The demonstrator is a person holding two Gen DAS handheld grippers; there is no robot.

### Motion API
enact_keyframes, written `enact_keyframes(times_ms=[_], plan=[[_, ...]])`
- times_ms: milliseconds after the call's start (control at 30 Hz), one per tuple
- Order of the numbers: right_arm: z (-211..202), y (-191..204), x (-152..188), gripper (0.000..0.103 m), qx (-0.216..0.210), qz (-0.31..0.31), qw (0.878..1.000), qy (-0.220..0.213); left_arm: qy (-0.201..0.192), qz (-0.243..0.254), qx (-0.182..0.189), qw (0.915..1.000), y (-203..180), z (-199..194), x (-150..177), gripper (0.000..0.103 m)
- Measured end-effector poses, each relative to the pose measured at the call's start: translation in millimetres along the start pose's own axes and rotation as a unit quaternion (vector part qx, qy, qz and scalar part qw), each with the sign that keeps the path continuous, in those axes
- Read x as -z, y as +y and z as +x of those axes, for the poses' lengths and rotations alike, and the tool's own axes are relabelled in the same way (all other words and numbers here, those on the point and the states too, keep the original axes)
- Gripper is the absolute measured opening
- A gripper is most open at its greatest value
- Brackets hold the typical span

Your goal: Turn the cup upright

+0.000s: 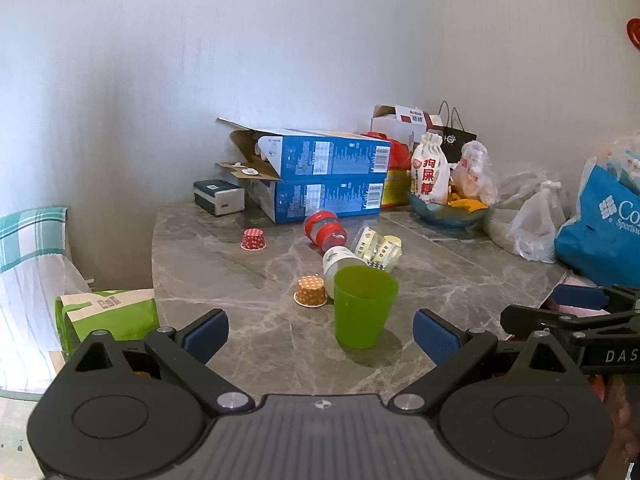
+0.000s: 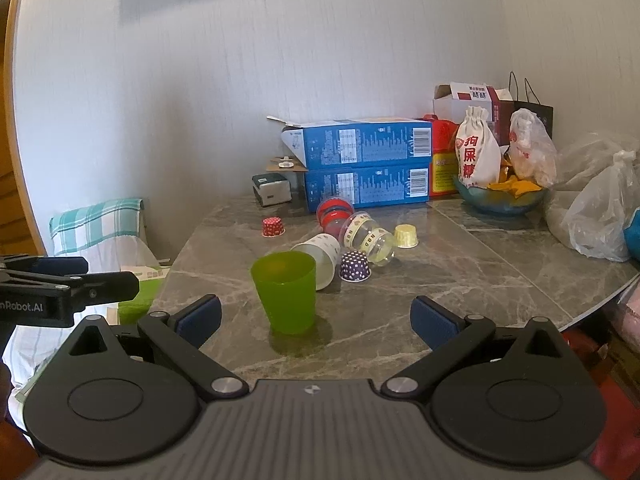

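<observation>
A green cup stands upright on the surface, just ahead of both hand-held grippers, left and right, whose jaws are spread apart and hold nothing; the flip looks finished.

We are seeing only part of the blue bag, its white lettering running off the right edge of the left view; in the right view just a blue sliver is showing. The green cup is covering the near end of the white cup lying behind it. The boxes are hiding most of the red package, and its label is reading too small to make out. The fine print on those boxes is blurring as well. The right gripper is entering the left view cut off at the edge, its printed name breaking off there.
</observation>
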State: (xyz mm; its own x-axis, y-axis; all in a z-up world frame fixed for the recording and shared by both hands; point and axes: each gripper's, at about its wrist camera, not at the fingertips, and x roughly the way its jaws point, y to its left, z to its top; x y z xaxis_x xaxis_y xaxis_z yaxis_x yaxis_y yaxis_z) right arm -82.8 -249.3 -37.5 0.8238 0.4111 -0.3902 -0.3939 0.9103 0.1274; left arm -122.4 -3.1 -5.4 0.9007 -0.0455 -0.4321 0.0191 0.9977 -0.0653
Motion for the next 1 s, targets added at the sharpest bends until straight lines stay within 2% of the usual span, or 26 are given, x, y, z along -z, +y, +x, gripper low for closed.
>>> enact_keyframes(times_ms=[467, 1000], plan=[[-2.5, -2.6, 3.9, 0.102, -0.004, -0.001, 1.0, 0.004, 0.0, 0.001, 0.01, 1.0, -5.0, 1.3, 0.3, 0.1], [3.8, -2.0, -2.3, 0.102, -0.009, -0.015, 1.0, -0.015, -0.01, 0.001, 0.002, 0.9999, -4.0, 9.0, -3.6, 0.1]])
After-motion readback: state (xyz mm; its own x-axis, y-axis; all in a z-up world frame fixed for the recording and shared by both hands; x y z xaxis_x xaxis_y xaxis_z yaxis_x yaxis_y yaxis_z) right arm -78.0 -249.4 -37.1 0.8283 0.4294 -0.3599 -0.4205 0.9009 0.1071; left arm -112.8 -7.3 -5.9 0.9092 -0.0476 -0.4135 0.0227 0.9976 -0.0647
